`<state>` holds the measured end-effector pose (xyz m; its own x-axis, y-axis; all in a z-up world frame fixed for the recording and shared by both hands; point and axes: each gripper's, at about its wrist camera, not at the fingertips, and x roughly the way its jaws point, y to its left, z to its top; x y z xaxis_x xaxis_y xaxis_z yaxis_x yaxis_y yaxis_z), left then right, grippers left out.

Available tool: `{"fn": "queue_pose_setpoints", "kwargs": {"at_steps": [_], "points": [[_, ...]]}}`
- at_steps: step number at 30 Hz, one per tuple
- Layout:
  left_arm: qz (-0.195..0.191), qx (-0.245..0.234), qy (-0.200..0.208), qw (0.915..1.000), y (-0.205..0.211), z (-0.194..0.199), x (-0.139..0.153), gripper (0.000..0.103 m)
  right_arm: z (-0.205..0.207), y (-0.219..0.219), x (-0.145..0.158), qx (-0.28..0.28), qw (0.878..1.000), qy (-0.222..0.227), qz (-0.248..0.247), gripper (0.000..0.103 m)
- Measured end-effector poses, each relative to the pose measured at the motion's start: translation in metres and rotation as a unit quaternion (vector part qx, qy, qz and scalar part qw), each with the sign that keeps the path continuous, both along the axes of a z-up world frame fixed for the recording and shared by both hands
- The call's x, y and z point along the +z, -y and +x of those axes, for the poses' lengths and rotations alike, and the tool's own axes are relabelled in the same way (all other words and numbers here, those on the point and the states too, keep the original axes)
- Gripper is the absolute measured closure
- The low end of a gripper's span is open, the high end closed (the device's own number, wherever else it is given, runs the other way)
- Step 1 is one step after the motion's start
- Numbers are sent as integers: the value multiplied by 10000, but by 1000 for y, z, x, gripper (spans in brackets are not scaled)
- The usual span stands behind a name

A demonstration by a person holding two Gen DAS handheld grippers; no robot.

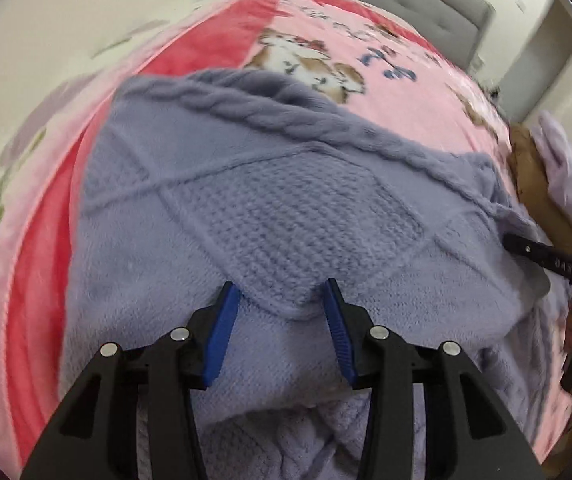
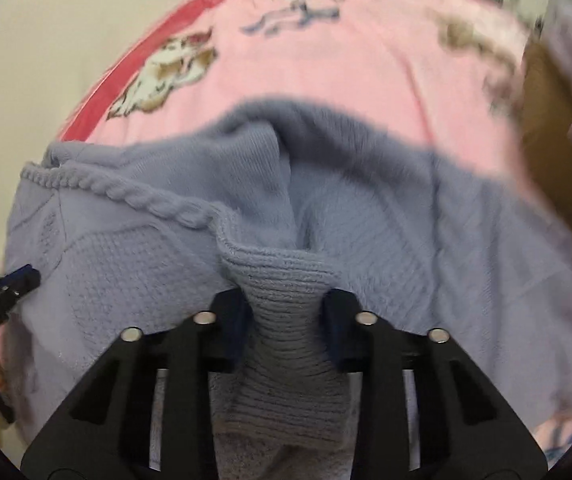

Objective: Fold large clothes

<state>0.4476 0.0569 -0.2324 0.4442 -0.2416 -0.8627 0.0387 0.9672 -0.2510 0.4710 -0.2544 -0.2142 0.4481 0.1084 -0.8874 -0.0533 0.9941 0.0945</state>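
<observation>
Left view only: the sweater's (image 1: 270, 200) diamond-knit panel and cable braid, plus the grey headboard (image 1: 406, 4) at 12 o'clock. Right view only: the ribbed hem bunched between the right gripper's (image 2: 284, 312) fingers, body of the sweater (image 2: 366, 208) beyond. Each view catches the other gripper at its edge: the right at 3 o'clock, the left at 9. Sweater lies on a pink blanket (image 1: 406, 88) with puppy prints, red border, on a bed; pale wall at 10 o'clock. Left gripper (image 1: 282, 304) fingers apart, a fold of knit between them, not pinched. Right fingers clamped on the hem.
</observation>
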Motion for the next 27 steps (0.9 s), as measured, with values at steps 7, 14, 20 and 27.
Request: {"fn": "queue_pose_setpoints", "kwargs": {"at_steps": [7,14,20,27], "points": [[-350,596,169,9975,-8,-13,4,59,16,-25,58,375,9937,829,-651,86],[-199,739,50,9971,-4,-2,-4,59,51,2,-2,10,9991,-234,-348,82],[34,409,106,9991,1,-2,-3,59,37,15,-26,-579,9970,-403,-313,47],[-363,618,494,9962,-10,-8,25,44,-24,3,46,-583,9881,1423,-74,28]]}}
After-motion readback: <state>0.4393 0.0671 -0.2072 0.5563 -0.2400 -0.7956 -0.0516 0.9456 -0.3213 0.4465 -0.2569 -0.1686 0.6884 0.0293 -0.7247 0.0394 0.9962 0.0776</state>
